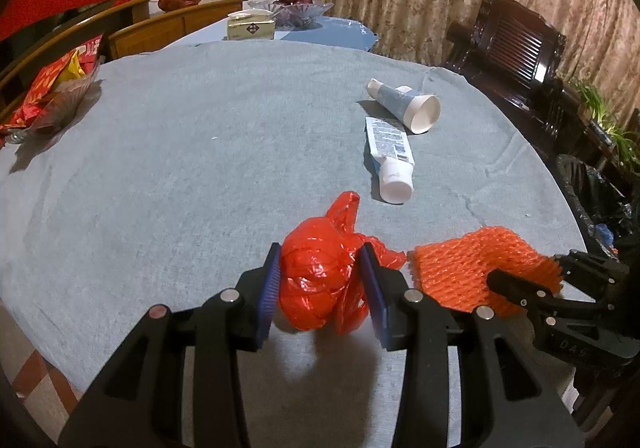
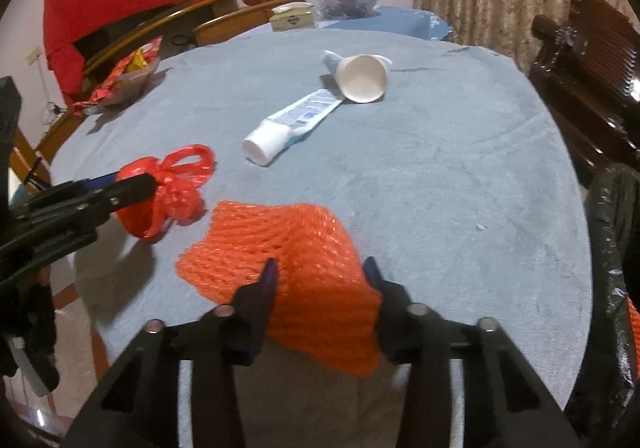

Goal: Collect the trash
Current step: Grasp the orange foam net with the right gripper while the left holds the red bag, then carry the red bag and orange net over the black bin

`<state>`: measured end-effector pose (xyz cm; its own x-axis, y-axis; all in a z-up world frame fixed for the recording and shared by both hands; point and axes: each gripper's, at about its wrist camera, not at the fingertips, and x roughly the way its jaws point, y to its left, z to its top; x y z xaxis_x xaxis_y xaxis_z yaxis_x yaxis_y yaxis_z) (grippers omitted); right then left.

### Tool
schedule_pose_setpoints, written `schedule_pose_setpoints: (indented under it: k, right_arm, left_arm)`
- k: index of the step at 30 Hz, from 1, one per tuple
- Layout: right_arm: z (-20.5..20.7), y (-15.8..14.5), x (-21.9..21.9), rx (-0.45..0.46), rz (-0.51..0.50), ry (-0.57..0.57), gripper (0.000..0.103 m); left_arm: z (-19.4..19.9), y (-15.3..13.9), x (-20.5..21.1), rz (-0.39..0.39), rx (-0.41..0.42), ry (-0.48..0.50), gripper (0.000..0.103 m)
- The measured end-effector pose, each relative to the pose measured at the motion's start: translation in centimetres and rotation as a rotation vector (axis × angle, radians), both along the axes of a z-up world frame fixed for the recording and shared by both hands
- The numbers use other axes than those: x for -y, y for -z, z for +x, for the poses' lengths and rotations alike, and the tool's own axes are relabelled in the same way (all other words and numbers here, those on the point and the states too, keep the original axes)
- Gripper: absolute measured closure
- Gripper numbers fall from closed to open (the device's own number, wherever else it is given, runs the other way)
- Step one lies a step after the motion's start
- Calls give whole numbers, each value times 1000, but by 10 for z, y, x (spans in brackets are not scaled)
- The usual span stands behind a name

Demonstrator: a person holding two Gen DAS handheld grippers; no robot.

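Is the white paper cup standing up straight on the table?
No, the white paper cup lies on its side on the grey tablecloth, its open mouth facing the right wrist camera.

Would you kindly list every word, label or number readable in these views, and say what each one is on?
"DAS", faint raised letters on the right gripper body; last letter uncertain.
Toothpaste tube: printed text and barcode, too small to read.
Tissue box: dark diamond label, characters blurred.
Red snack packets: print unreadable.

Crinkled glossy plastic bag (image 1: 316, 280) and ribbed foam netting (image 2: 304, 248) — both near the front edge of the matt, napped cloth tabletop (image 1: 200, 168).
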<state>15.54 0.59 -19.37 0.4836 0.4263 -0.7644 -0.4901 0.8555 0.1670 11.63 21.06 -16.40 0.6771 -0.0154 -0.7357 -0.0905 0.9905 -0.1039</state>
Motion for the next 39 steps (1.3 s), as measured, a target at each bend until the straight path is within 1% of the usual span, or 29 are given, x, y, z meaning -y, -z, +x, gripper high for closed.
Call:
schedule_pose_setpoints:
  k: [2, 4, 13, 20, 24, 31, 39]
  right_arm:
    - [-1, -2, 0, -1, 6, -9, 75]
    - [-2, -6, 1, 2, 13, -11, 76]
    - [-2, -36, 18, 60, 58, 32, 76]
    - [-3, -67, 43, 131, 86, 76, 76]
    - [-3, -84, 55, 169, 87, 97, 76]
    - [-3, -109, 90, 223, 101, 161, 76]
    - [-8, -125, 134, 267, 105, 243, 76]
  left_arm:
    - [-1, -2, 2, 0, 3, 2, 65]
    - [-1, -5, 5, 3, 8, 6, 65]
    - [-1, -25, 17, 4, 52, 23, 65]
    - [4, -43, 33, -2, 89, 42, 65]
    - [9, -57, 48, 1, 117, 68, 65]
    - [20, -78, 78, -9, 153, 116, 65]
    - [31, -97, 121, -17, 189, 189, 65]
